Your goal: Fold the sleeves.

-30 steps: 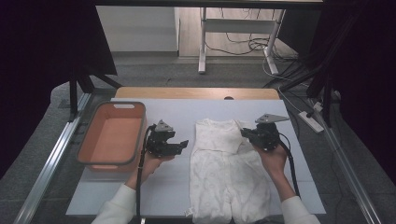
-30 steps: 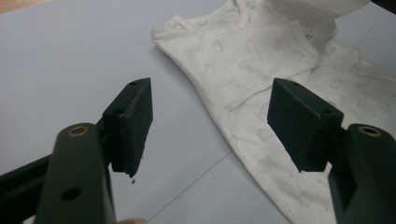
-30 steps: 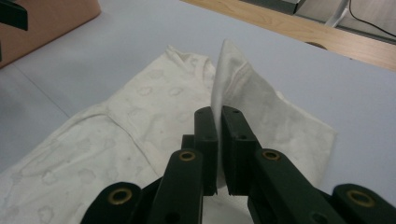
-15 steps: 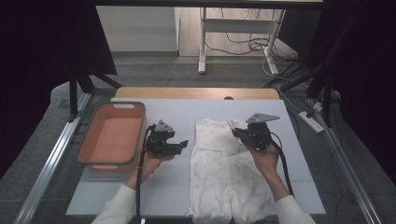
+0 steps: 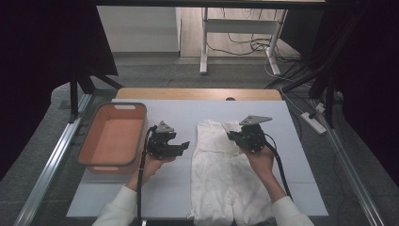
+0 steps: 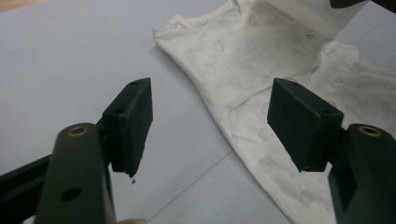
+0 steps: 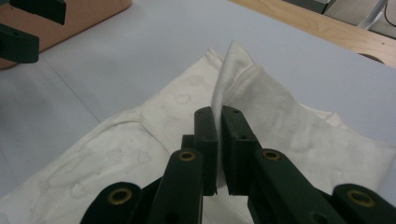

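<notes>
The white garment (image 5: 226, 179) lies spread on the table (image 5: 188, 117), right of centre in the high view and running down to the bottom edge. Its upper right corner is pinched and raised: in the right gripper view the right gripper (image 7: 218, 140) is clamped on a standing fold of the cloth, which rises as a thin peak between the two black jaws. In the high view the right gripper (image 5: 235, 136) sits over the top of the garment, and compared with a second ago it has moved leftward, from the right edge of the cloth toward its middle, carrying the corner along. That reads as a fold in progress, the right side being drawn over toward the left; the fold is not yet laid down.

The left gripper (image 5: 182, 147) is held left of the garment, unchanged in place. In its own view the left gripper (image 6: 210, 126) has its jaws spread wide with nothing between them, poised above the bare table and the garment's left edge.

At the left of the high view stands an orange tub (image 5: 84, 150), with nothing in it.
</notes>
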Demonstrator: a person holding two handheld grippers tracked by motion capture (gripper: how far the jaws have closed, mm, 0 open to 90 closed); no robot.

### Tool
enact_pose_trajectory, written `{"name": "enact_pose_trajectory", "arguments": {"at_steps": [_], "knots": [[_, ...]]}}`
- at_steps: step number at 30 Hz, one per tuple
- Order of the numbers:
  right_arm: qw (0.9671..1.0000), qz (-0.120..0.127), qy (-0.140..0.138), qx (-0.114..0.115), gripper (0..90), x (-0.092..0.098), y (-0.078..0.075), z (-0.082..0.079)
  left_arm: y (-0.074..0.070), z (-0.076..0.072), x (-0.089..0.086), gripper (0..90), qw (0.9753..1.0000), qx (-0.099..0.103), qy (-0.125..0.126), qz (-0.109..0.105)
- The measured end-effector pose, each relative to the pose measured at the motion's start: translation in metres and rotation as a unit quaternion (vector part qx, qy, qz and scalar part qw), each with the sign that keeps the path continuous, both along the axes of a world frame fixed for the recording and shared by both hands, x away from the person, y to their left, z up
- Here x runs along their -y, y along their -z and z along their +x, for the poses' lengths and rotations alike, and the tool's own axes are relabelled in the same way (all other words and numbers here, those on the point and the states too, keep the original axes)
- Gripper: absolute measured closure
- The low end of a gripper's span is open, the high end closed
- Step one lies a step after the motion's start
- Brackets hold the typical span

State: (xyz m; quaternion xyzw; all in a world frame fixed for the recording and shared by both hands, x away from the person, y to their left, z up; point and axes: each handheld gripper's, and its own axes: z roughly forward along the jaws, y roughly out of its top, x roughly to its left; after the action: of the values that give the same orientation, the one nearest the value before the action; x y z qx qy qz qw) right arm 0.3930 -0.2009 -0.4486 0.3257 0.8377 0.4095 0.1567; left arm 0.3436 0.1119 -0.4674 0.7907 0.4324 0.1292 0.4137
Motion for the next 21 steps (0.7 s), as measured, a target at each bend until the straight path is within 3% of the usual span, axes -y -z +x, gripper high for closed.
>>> {"name": "enact_pose_trajectory", "arguments": {"at_steps": [21], "knots": [[0.9996, -0.014, -0.013, -0.021, 84.4, -0.019, 0.017, 0.008, 0.001, 0.000, 0.000, 31.8, 1.0000, -0.002, 0.001, 0.000]]}}
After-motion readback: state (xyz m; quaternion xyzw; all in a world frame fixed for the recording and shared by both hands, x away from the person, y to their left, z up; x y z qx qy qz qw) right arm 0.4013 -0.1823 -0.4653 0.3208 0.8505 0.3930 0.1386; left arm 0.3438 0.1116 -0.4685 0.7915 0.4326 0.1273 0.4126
